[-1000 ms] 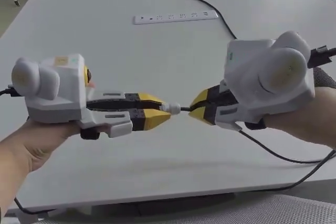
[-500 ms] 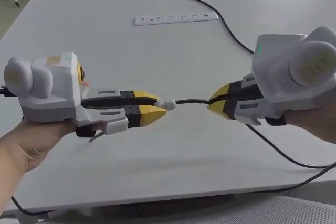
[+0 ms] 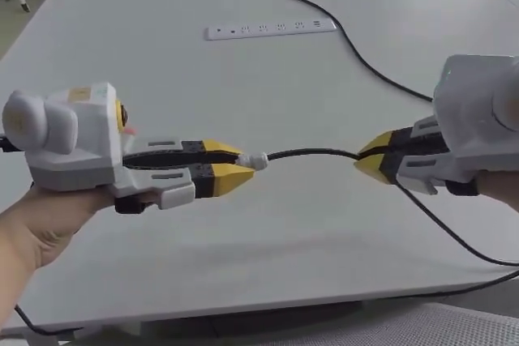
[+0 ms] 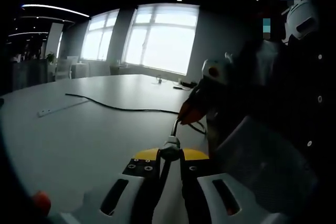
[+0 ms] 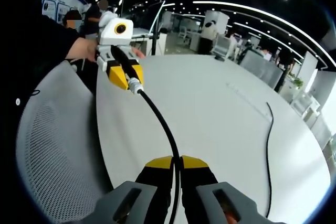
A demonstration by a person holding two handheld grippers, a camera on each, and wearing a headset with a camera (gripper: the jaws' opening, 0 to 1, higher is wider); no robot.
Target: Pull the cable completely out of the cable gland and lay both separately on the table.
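The left gripper [image 3: 242, 166] has its fingers closed on the white cable gland [image 3: 254, 160], held above the table [image 3: 203, 79]. The right gripper [image 3: 365, 160] has its fingers clamped on the black cable [image 3: 312, 153], which spans the gap between the grippers and enters the gland. A power strip [image 3: 270, 27] lies further back on the table.

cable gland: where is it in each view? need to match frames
Head view: cable gland left of centre, at the left gripper jaw tips.
Left gripper view: gland bottom centre, between that view's own jaws.
Right gripper view: gland upper left, at the other gripper's yellow tips.
Shared landmark: the black cable running from the gland to the right gripper.
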